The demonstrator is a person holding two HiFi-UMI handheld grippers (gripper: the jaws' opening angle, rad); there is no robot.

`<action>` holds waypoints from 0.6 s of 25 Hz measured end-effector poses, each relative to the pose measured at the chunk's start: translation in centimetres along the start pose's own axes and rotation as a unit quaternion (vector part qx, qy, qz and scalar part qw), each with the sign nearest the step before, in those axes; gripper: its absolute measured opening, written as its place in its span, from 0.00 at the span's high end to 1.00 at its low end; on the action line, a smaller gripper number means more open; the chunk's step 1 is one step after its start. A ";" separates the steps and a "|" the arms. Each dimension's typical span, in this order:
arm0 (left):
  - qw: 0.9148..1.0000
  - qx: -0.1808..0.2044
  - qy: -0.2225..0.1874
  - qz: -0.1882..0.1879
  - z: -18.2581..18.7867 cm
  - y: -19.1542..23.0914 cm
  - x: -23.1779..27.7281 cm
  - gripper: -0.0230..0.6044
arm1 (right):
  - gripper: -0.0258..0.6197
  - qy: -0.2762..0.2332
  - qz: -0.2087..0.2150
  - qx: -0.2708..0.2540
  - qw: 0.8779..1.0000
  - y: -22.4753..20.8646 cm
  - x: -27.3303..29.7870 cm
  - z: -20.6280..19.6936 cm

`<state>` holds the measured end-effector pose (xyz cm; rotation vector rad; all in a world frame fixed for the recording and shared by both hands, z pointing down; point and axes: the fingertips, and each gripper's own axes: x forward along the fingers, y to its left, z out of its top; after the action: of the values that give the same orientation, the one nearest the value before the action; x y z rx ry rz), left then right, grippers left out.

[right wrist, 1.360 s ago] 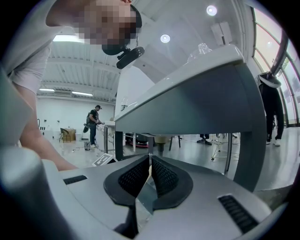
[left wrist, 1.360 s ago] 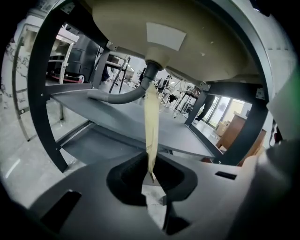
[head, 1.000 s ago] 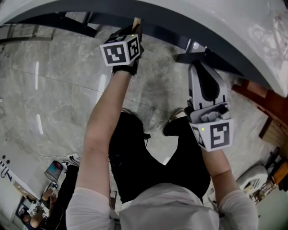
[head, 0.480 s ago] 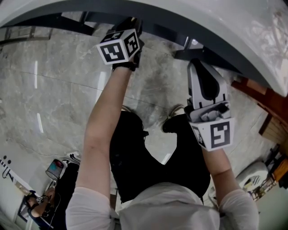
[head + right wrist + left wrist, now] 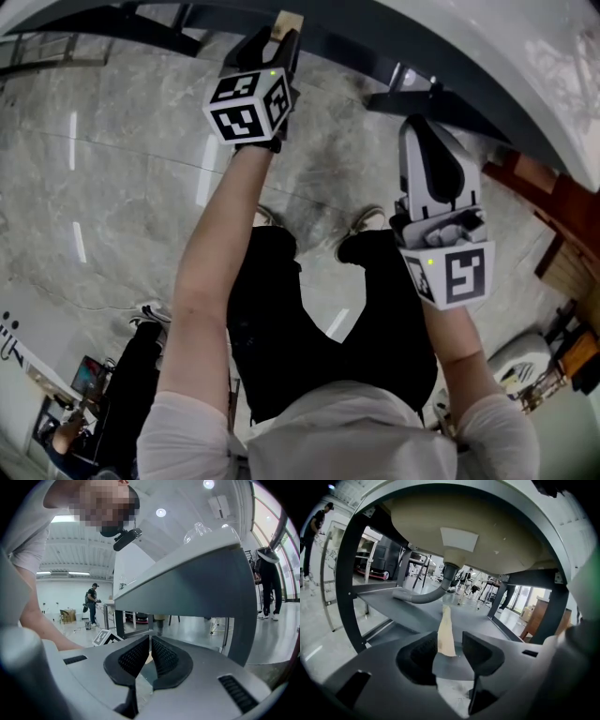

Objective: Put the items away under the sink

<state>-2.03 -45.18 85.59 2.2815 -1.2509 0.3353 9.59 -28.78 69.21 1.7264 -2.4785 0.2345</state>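
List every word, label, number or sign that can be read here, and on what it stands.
None can be read.
Marker cubes: black-and-white square patterns only, no letters.
White patch under the basin: looks blank.
Beige strip in the left hand-held gripper: no print shows.
Small screen, head view's lower left: too small to read.
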 end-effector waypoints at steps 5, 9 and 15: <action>1.000 0.010 -0.008 0.028 0.4 0.7 -3.8 0.80 | 0.90 0.013 0.004 0.003 1.000 0.8 -0.5 1.3; 0.999 0.012 -0.010 0.048 0.7 0.6 -7.3 0.95 | 0.90 0.023 0.012 -0.001 1.000 1.8 -1.1 3.1; 0.999 0.007 -0.002 0.034 2.0 -3.8 -13.8 0.96 | 0.90 0.038 0.031 -0.014 0.999 4.4 -3.5 7.1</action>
<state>-6.45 -34.80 76.58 2.2565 -1.3348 0.3647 6.63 -25.45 61.33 1.6002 -2.4722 0.2628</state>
